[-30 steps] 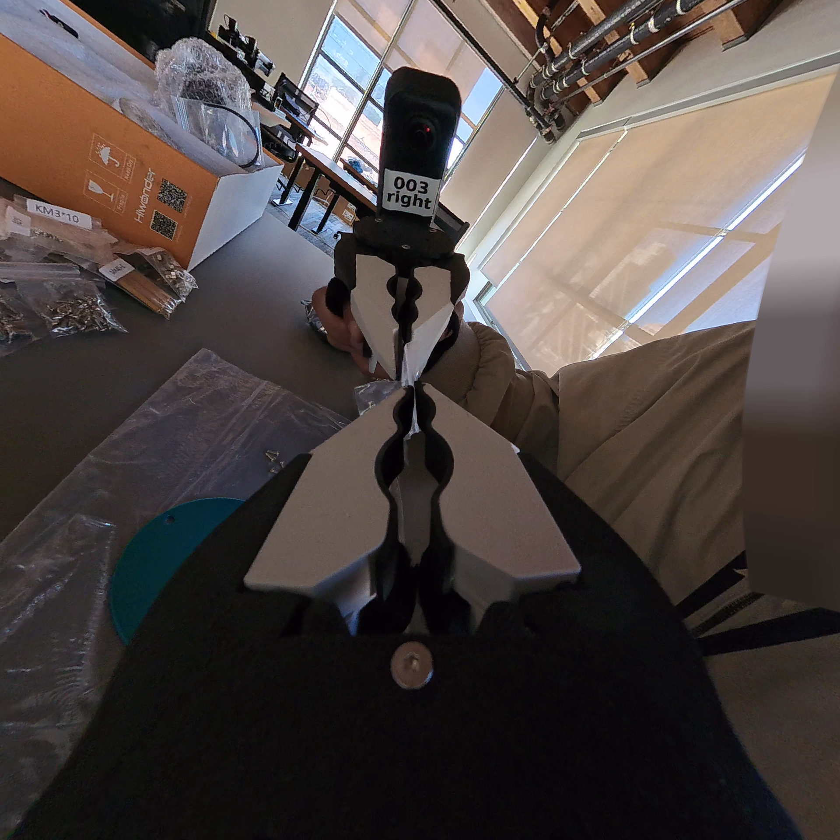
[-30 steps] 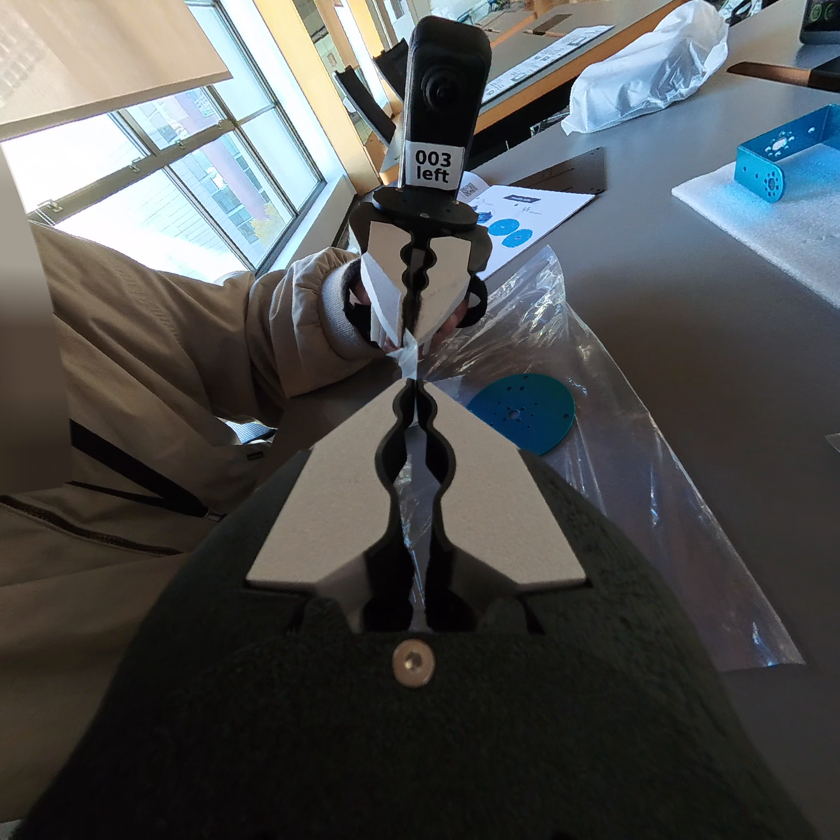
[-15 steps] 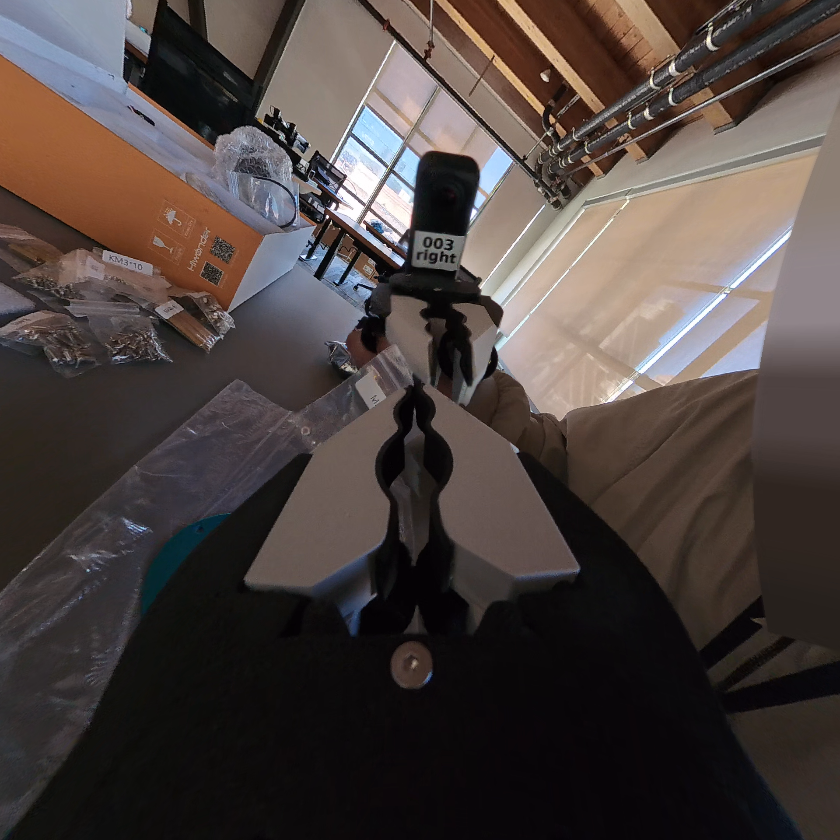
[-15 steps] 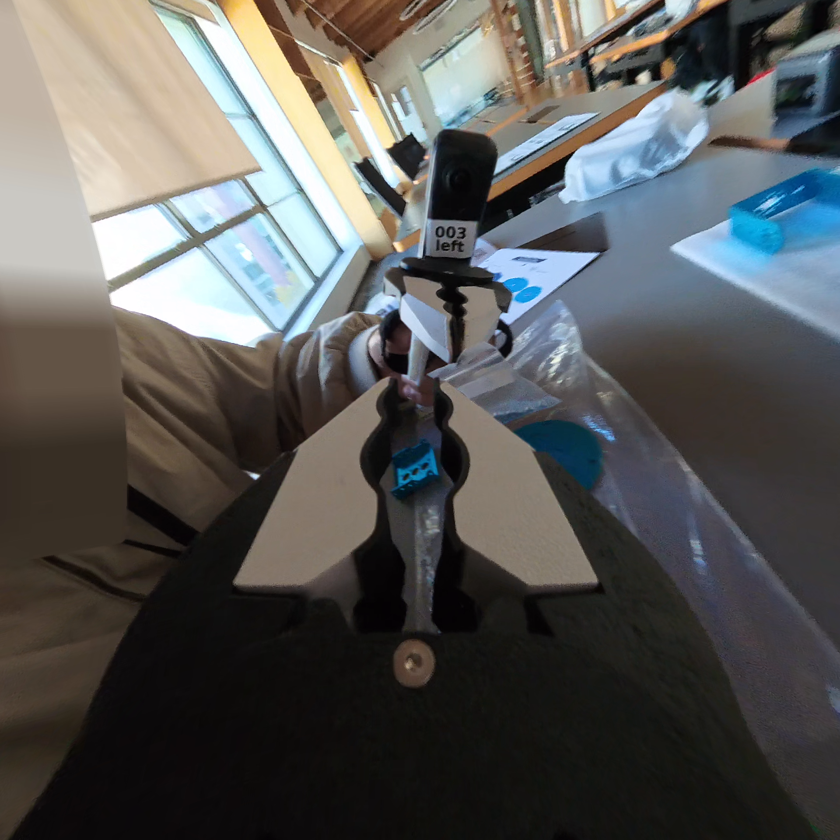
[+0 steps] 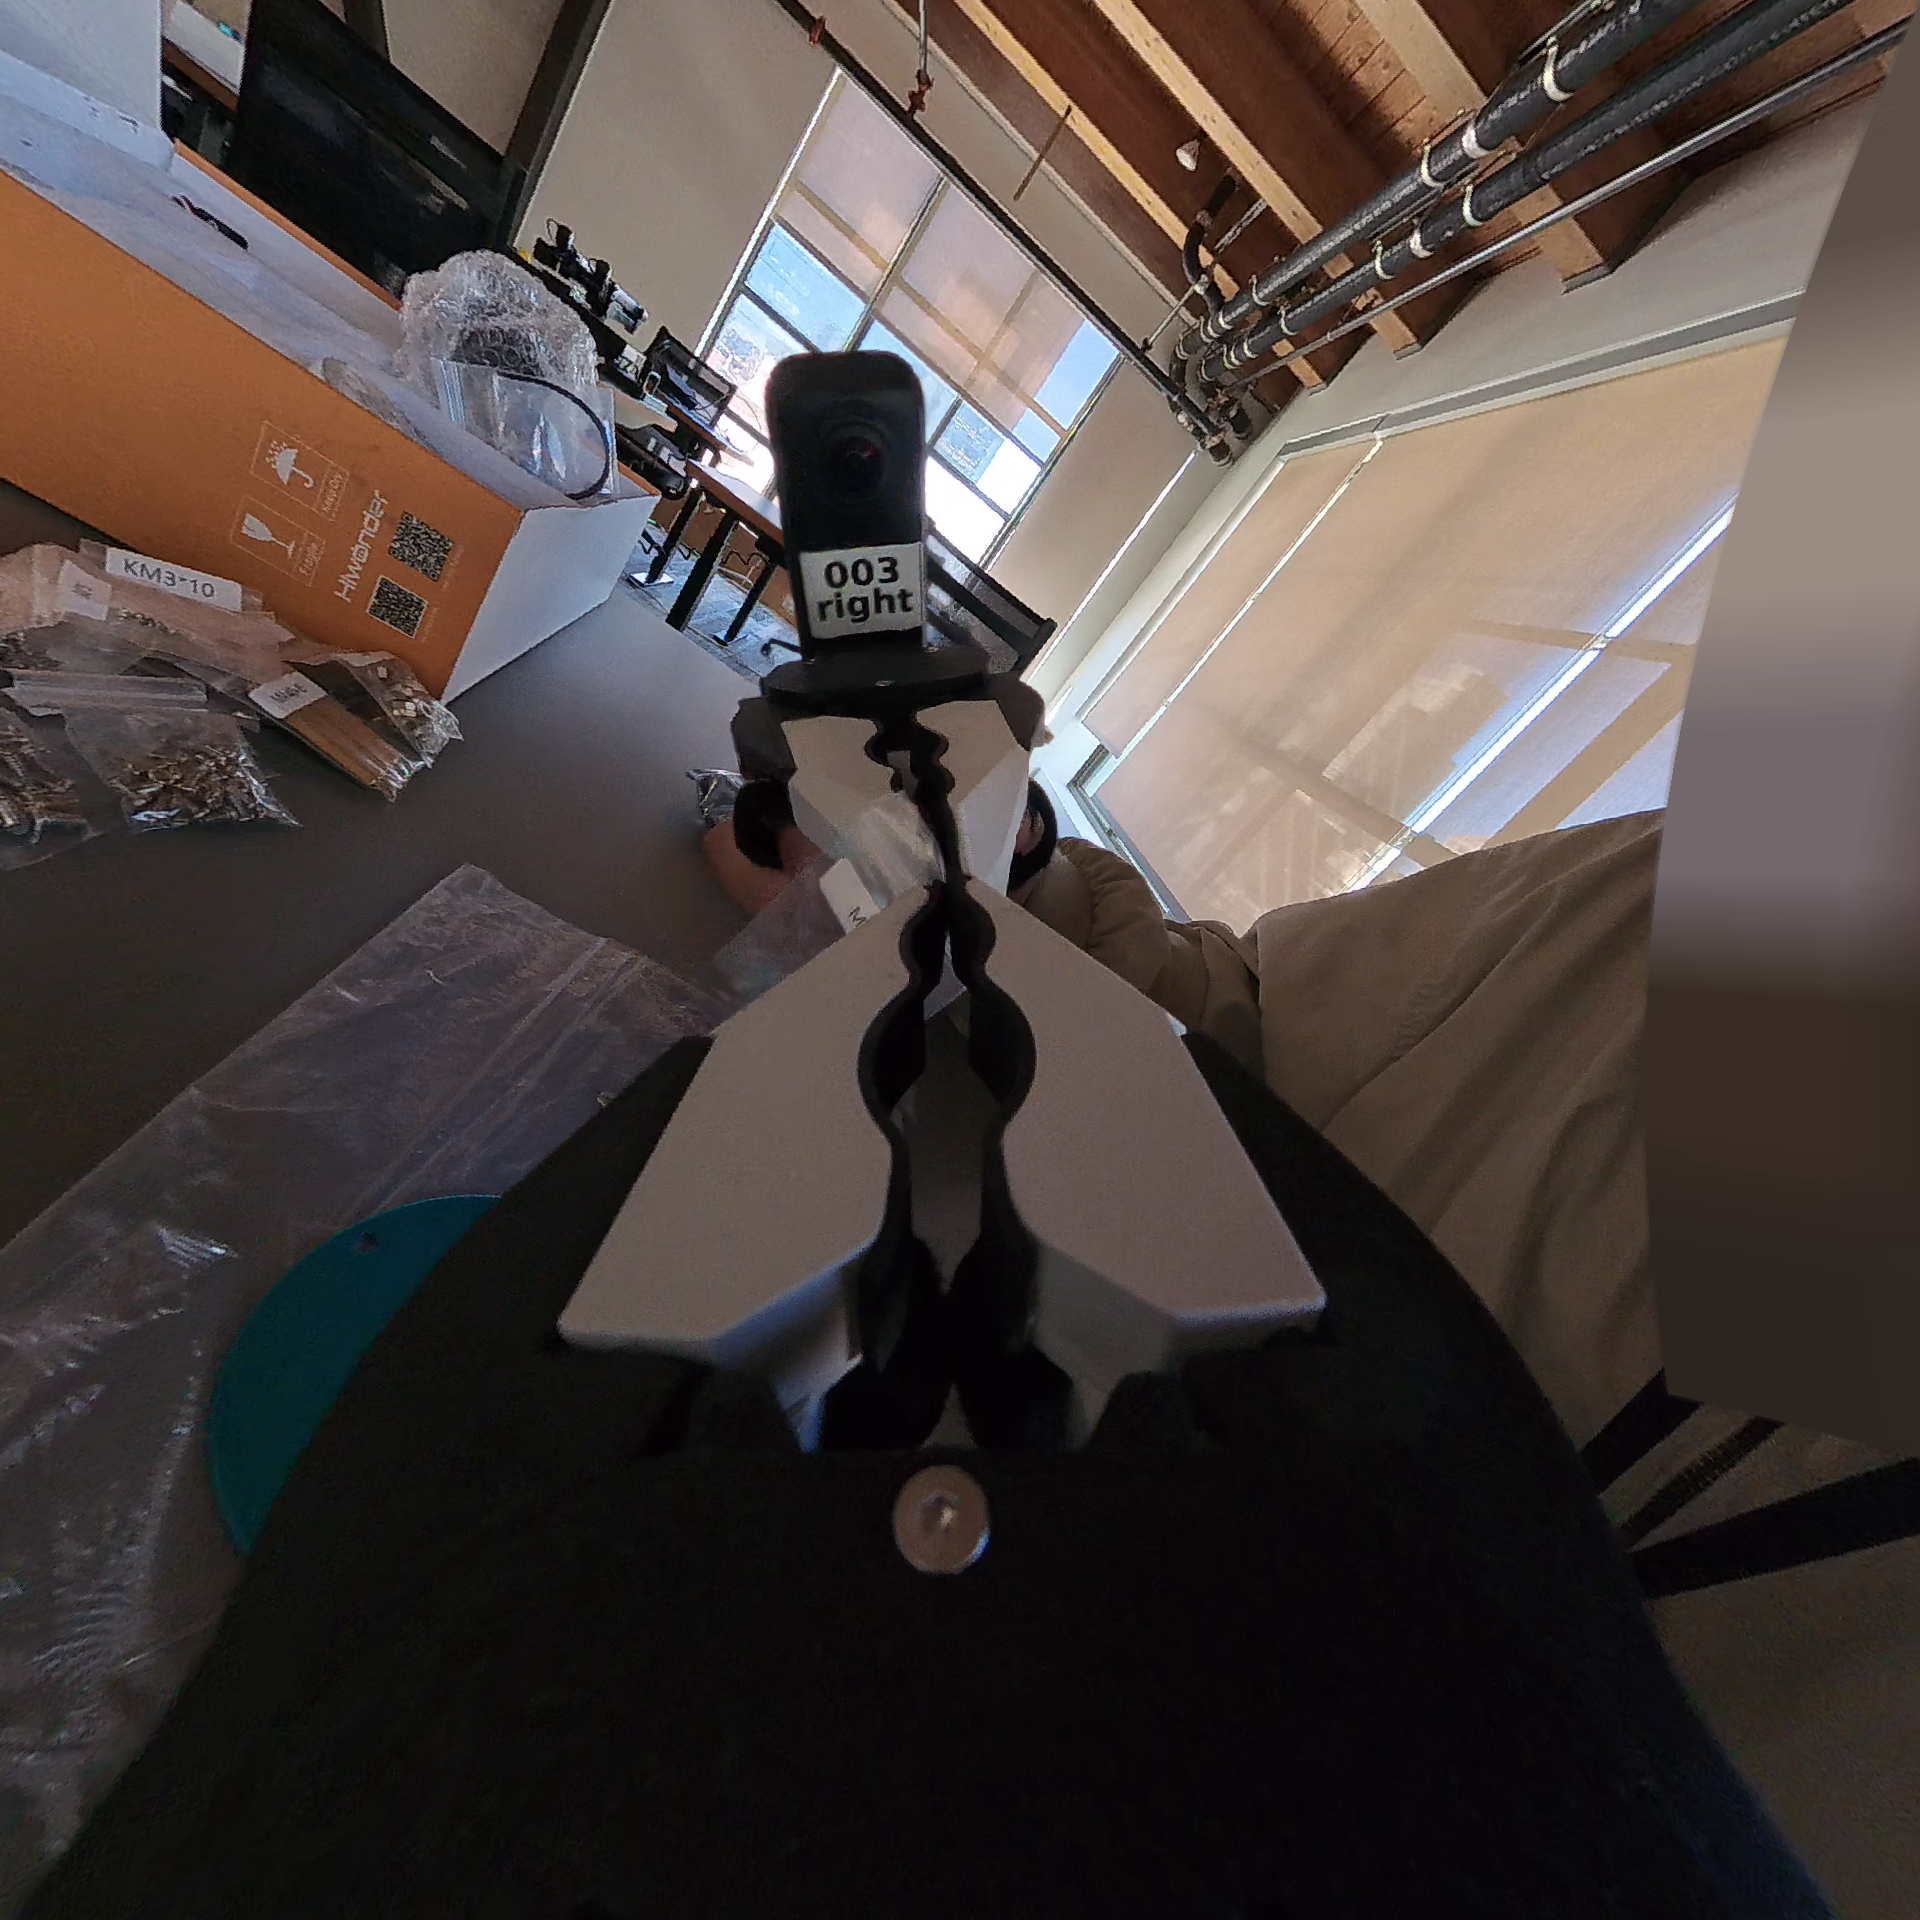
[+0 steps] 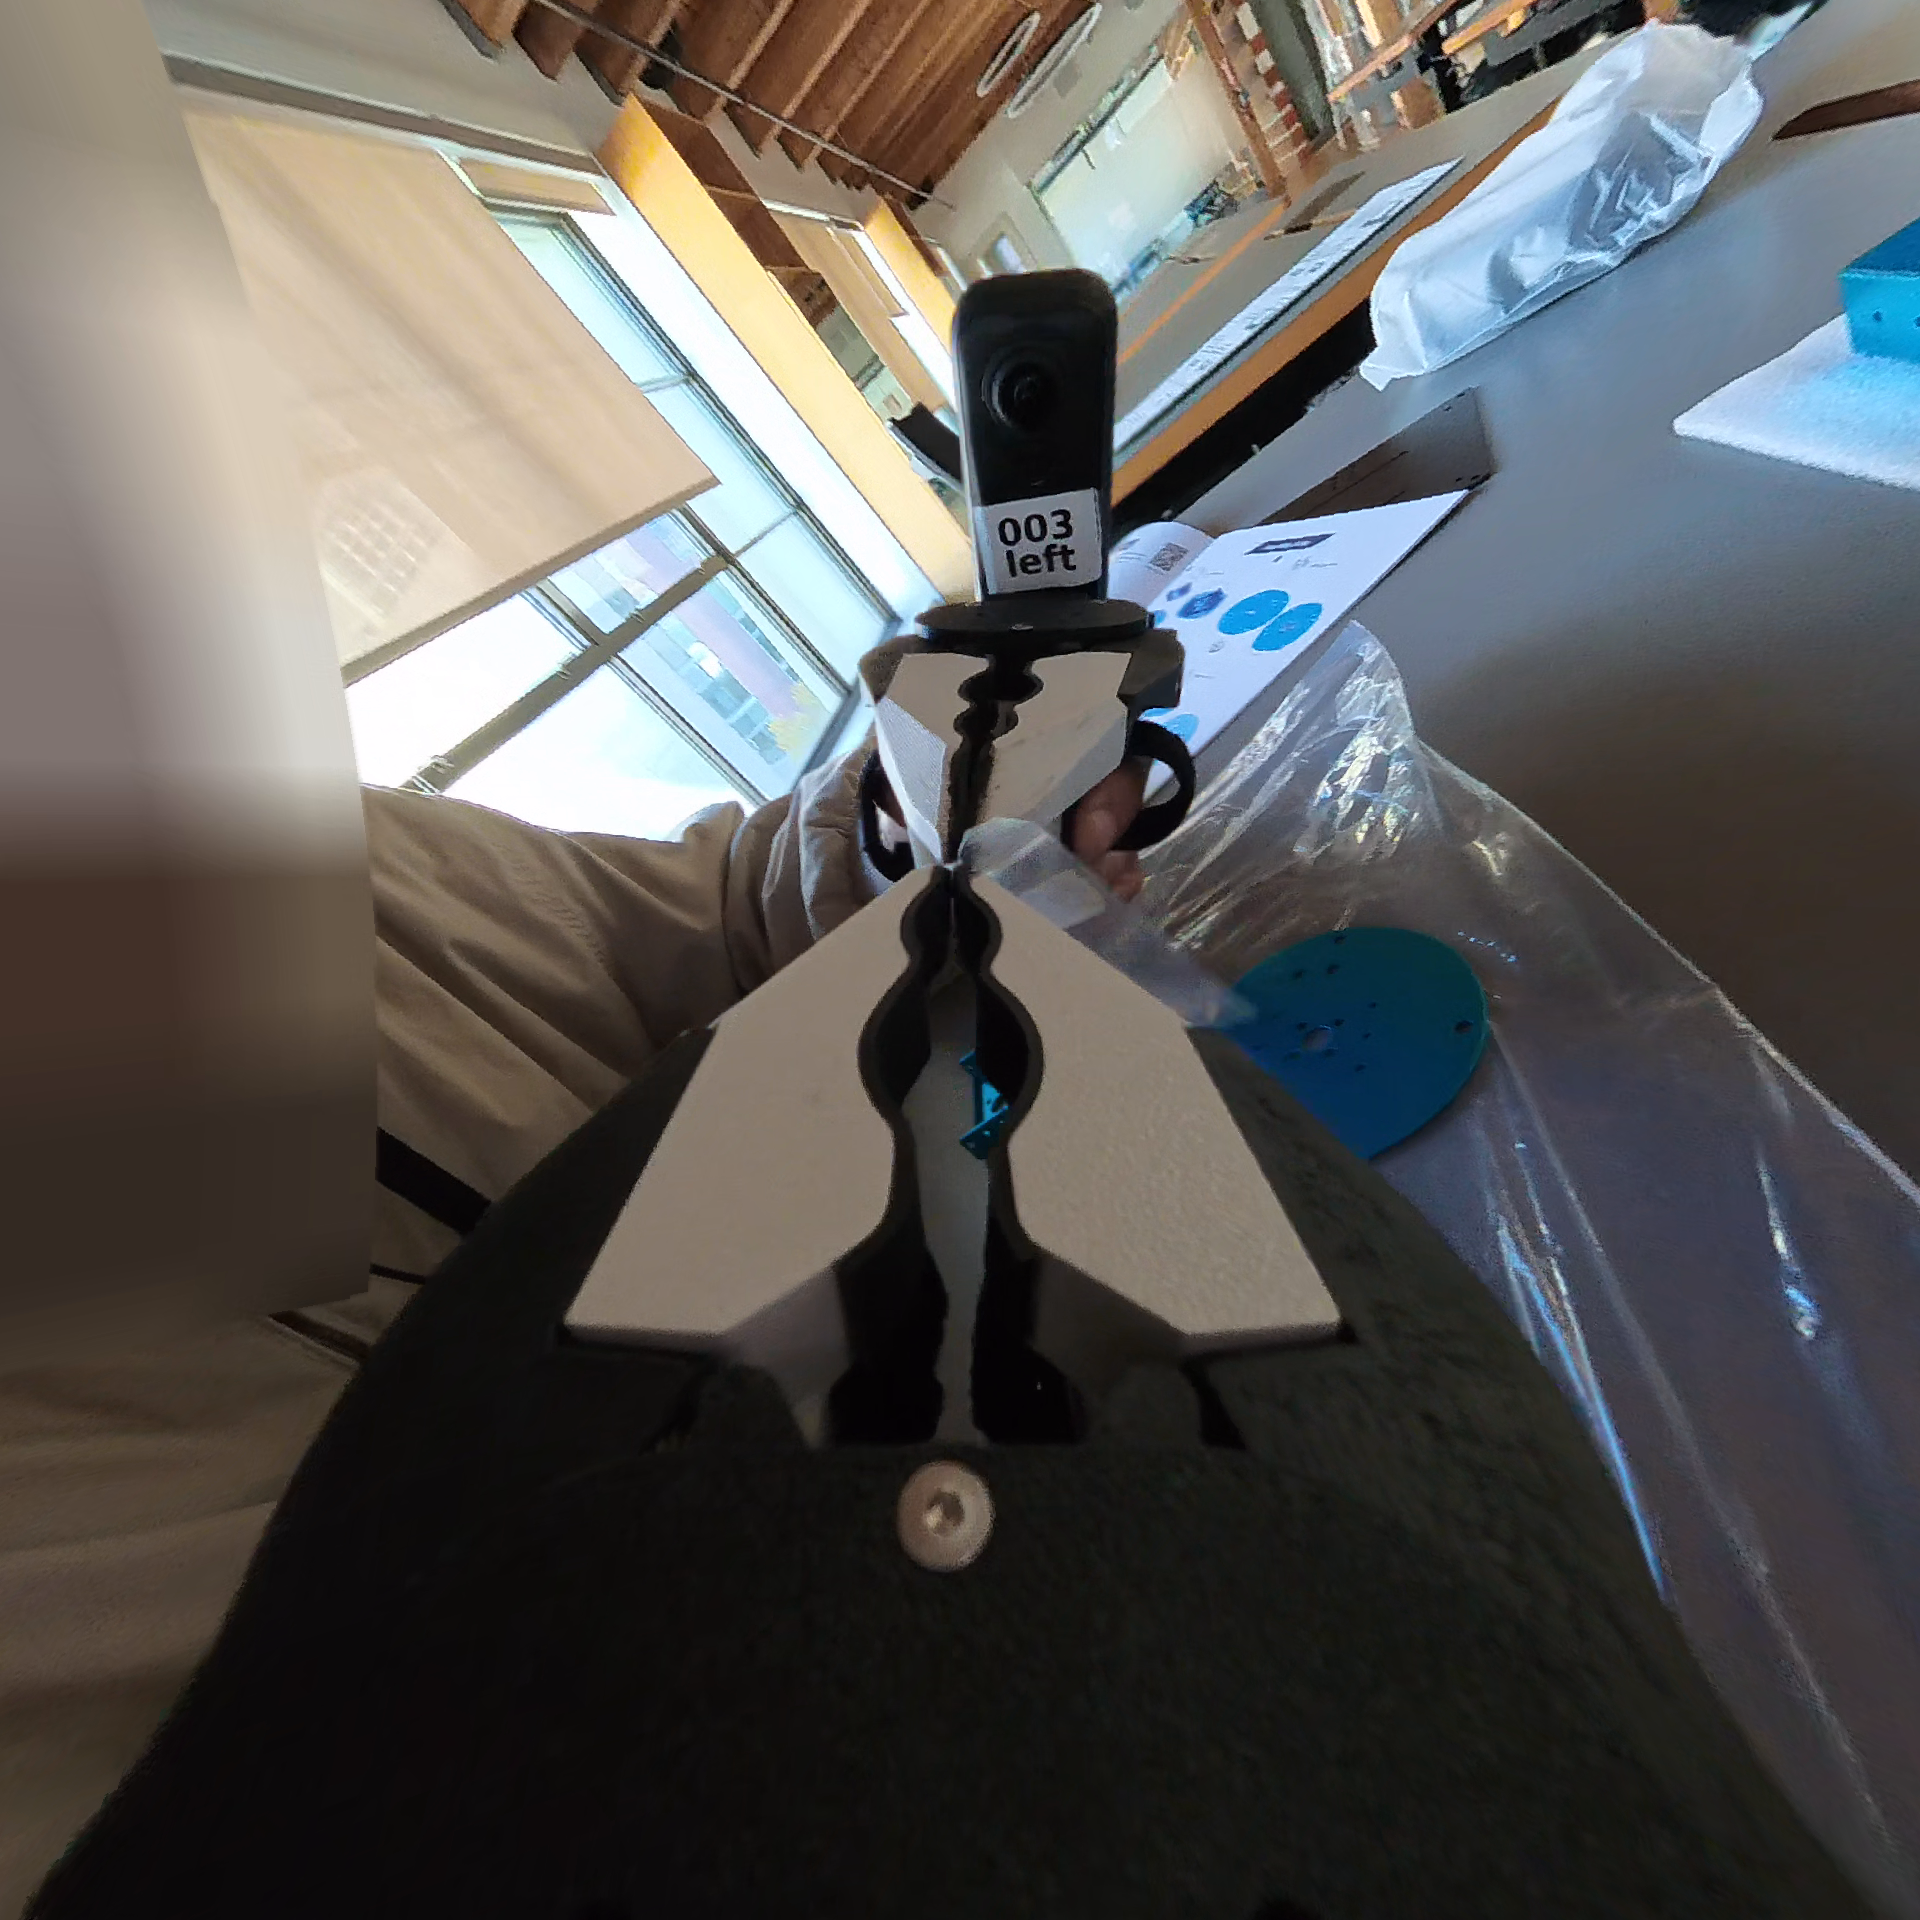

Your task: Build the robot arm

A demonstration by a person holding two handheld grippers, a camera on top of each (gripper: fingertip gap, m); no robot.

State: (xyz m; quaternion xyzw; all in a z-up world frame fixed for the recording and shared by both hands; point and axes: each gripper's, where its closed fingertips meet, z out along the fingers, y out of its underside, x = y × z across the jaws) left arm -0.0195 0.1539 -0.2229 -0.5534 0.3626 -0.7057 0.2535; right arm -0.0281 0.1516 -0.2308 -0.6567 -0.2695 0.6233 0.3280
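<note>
My left gripper (image 5: 938, 906) and my right gripper (image 6: 951, 883) meet tip to tip above the grey table (image 5: 571, 790). Both are shut on the top edge of a small clear plastic bag (image 6: 1049, 868) with a white label (image 5: 854, 906). The bag hangs to one side below the tips. A small blue metal bracket (image 6: 982, 1117) inside it shows through the gap between my right fingers. The right gripper also shows in the left wrist view (image 5: 940, 862), with the bag lying across one finger. The left gripper shows in the right wrist view (image 6: 951, 847).
A large clear bag (image 6: 1558, 935) lies on the table with a teal disc (image 6: 1361, 1039) on it; the disc also shows in the left wrist view (image 5: 312, 1351). An orange box (image 5: 208, 436) and bags of screws (image 5: 187, 769) are at the left. A leaflet (image 6: 1309, 582) and white foam (image 6: 1818, 426) are at the right. My left and right fingertips are right by each other.
My right jaws opened slightly half a second ago, drew back from the left gripper, then came forward and shut on the small bag's edge again. The left gripper kept its hold throughout.
</note>
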